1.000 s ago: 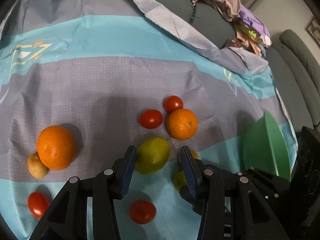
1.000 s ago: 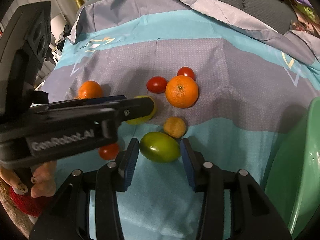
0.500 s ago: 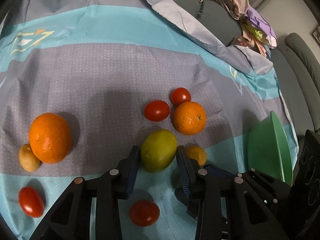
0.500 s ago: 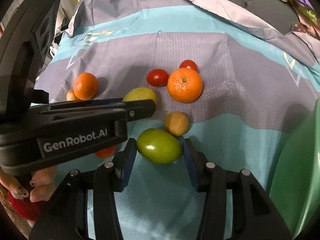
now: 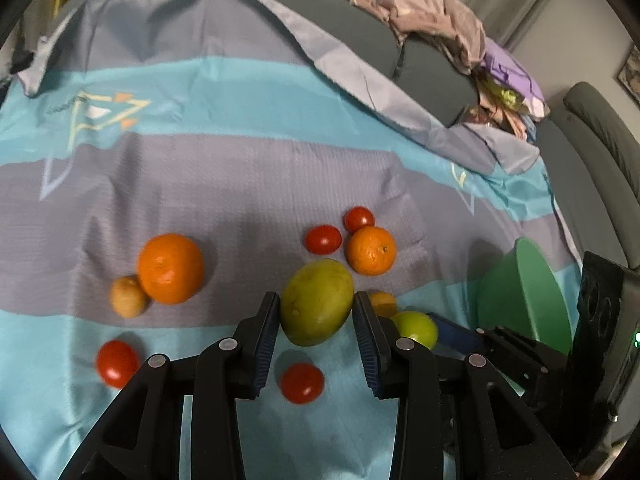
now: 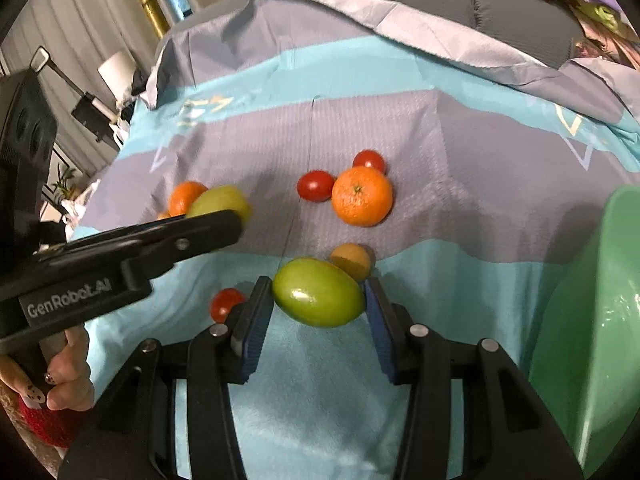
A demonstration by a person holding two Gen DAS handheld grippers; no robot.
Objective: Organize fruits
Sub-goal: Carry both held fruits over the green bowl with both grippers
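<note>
My left gripper [image 5: 315,312] is shut on a yellow-green mango [image 5: 317,302] and holds it above the blue and grey cloth [image 5: 224,168]. My right gripper [image 6: 319,300] is shut on a green oval fruit [image 6: 319,297], which also shows in the left wrist view [image 5: 416,327]. A green bowl [image 6: 588,312] stands to the right, also in the left wrist view [image 5: 524,296]. The left gripper with the mango [image 6: 218,202] shows at the left of the right wrist view.
On the cloth lie a big orange [image 5: 171,268], a small brown fruit [image 5: 127,297], a second orange [image 6: 362,196], a small orange-brown fruit [image 6: 351,261] and several red tomatoes [image 5: 302,383]. Crumpled clothes [image 5: 436,28] lie on the grey sofa behind.
Both grippers closed on their fruits and lifted them off the cloth. The views pulled back and up, so the loose fruit looks farther away.
</note>
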